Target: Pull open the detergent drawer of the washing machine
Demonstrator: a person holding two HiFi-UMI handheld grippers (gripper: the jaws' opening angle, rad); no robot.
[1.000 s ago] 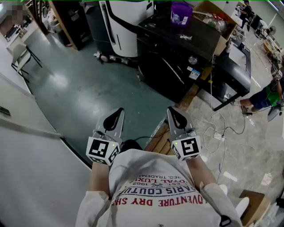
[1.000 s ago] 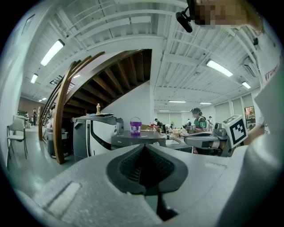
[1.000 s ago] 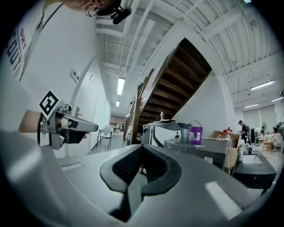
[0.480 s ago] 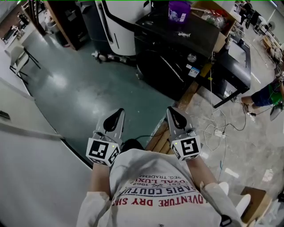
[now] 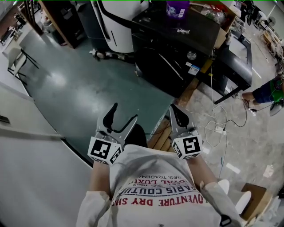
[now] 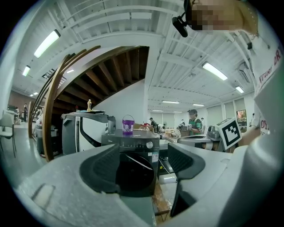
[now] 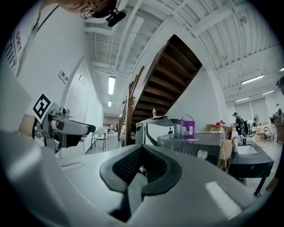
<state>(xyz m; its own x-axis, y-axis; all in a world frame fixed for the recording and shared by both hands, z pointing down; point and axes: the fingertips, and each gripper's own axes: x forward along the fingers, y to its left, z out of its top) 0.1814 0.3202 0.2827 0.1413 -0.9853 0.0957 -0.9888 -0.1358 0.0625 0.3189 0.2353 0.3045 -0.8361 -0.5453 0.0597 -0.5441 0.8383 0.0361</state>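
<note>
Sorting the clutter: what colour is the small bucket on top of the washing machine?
The bucket is purple; clearest in the left gripper view.

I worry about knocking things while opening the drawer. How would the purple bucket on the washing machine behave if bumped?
The purple bucket looks small and plastic, so probably light and easy to slide on the smooth top of the washing machine. Standing upright on a flat base, it would likely slide before tipping. Its contents are hidden.
</note>
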